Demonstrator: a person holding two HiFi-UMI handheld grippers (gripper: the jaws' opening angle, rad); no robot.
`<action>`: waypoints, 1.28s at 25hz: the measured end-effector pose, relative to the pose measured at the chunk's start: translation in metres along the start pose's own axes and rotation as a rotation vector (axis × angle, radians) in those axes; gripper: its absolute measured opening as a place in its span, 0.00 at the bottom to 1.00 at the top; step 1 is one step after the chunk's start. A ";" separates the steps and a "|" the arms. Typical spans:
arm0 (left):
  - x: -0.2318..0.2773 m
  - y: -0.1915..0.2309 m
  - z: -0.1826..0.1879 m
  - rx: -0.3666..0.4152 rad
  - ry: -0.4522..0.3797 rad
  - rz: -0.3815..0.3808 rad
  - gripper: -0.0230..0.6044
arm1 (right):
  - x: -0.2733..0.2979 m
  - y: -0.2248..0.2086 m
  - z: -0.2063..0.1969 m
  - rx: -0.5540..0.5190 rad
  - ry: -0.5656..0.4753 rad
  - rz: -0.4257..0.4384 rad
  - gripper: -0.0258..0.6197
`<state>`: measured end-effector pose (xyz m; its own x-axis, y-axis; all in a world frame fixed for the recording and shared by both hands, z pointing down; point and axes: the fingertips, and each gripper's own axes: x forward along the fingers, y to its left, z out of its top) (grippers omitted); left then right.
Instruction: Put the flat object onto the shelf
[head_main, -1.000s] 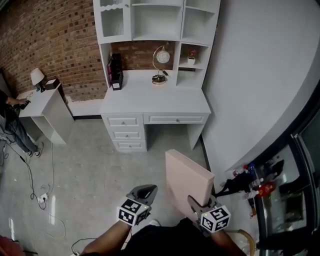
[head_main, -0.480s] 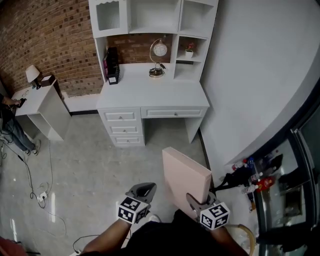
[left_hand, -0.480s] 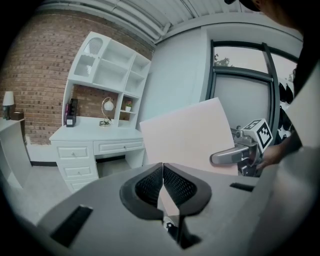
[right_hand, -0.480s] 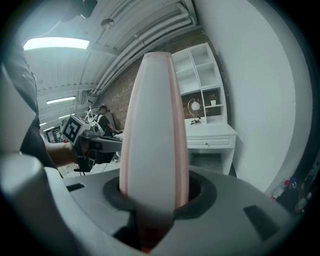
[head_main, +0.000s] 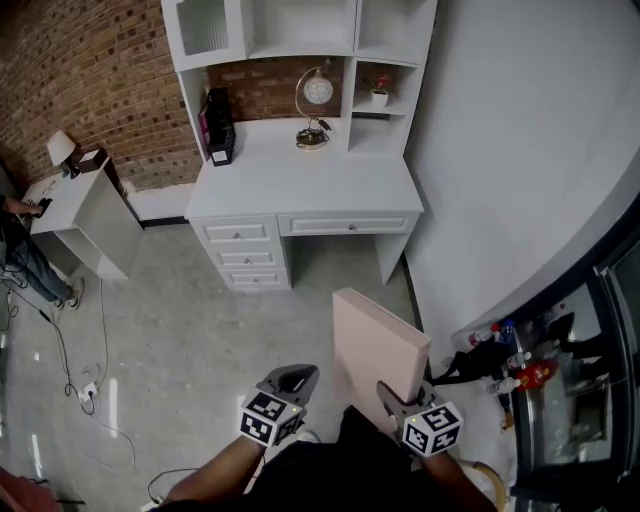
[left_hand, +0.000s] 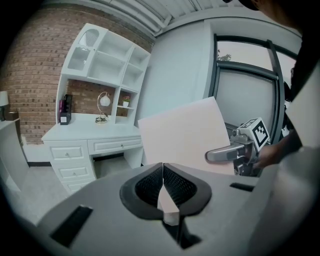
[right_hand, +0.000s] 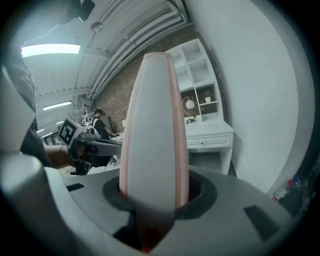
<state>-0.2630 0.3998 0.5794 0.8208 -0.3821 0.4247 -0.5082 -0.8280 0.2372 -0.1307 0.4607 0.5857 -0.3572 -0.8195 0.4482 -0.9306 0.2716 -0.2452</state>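
Even, bright indoor light. A ceiling strip lamp (right_hand: 50, 49) glares in the right gripper view; pale reflections streak the floor (head_main: 110, 400). Both gripper views bend strongly and darken at their rims. The flat object (right_hand: 155, 140) is blurred close up.

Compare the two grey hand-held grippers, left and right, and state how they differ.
The left gripper is shut on nothing; the right gripper is clamped on the pale pink flat board. The left gripper's jaws meet in a thin line; the right gripper's jaws stand apart, spread by the board's white edge. Both are hand-held and face the white shelved desk.
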 end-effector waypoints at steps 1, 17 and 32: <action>0.007 0.003 0.004 0.002 0.004 0.003 0.05 | 0.006 -0.008 0.004 0.003 0.001 -0.001 0.30; 0.138 0.051 0.122 0.015 -0.050 0.062 0.05 | 0.074 -0.151 0.112 -0.036 -0.040 0.056 0.30; 0.226 0.054 0.163 0.031 -0.050 0.084 0.04 | 0.087 -0.224 0.148 -0.067 -0.065 0.086 0.30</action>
<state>-0.0628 0.2021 0.5459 0.7881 -0.4697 0.3978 -0.5678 -0.8043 0.1752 0.0583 0.2536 0.5521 -0.4320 -0.8221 0.3708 -0.9008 0.3734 -0.2216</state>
